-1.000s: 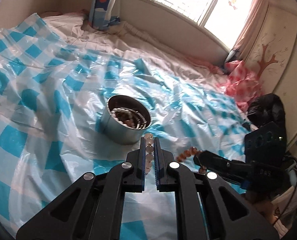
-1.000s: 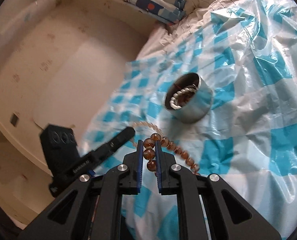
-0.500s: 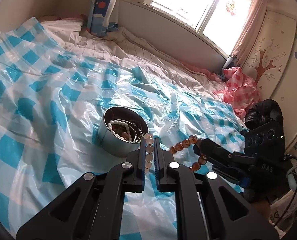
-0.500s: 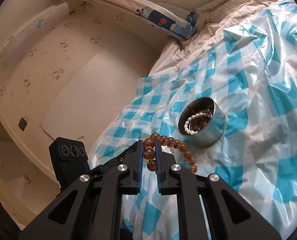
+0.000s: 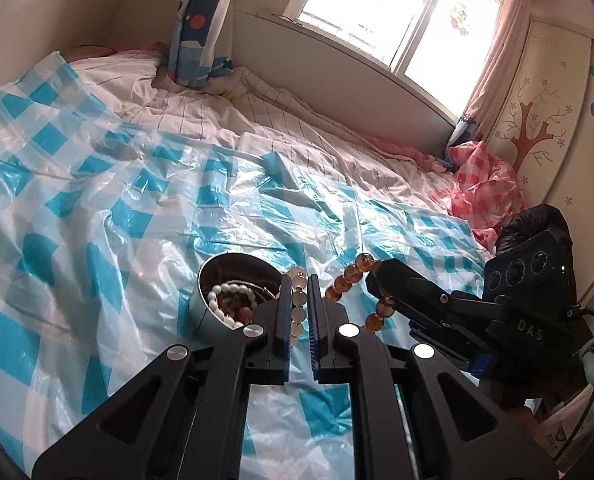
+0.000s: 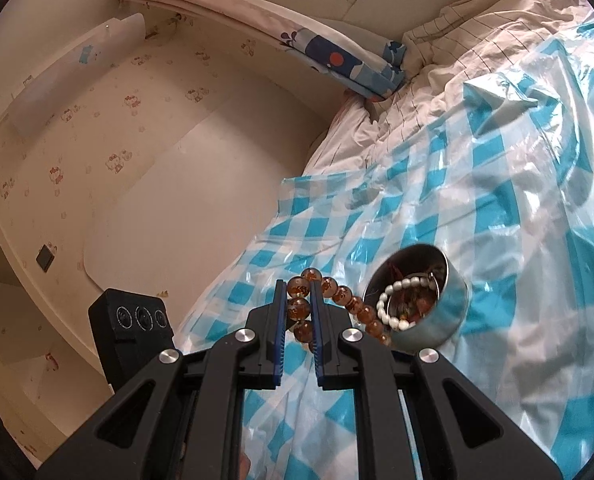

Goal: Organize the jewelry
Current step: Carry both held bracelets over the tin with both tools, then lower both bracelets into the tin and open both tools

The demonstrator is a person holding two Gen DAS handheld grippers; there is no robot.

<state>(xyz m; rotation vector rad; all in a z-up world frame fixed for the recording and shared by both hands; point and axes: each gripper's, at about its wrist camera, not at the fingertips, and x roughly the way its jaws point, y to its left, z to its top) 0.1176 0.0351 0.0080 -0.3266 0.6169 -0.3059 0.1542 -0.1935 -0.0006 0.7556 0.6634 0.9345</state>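
Bracelets being carried toward round steel tin [image 5: 217,280], already holding white bead bracelet [image 6: 393,304]. Left gripper [image 5: 298,300] clamping pale translucent bead bracelet [image 5: 297,308] beside tin rim; right gripper [image 6: 299,304] clamping amber glass-bead bracelet [image 6: 349,300] near tin. Tin sitting on blue-white checked plastic sheet [image 5: 77,220] over bed, below sunlit window [image 5: 397,12].

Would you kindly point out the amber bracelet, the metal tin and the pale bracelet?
amber bracelet [image 6: 299,307]: right wrist view, bead clamped between the fingers.
metal tin [image 6: 449,314]: right wrist view, outer wall.
pale bracelet [image 5: 297,298]: left wrist view, bead between the fingers.
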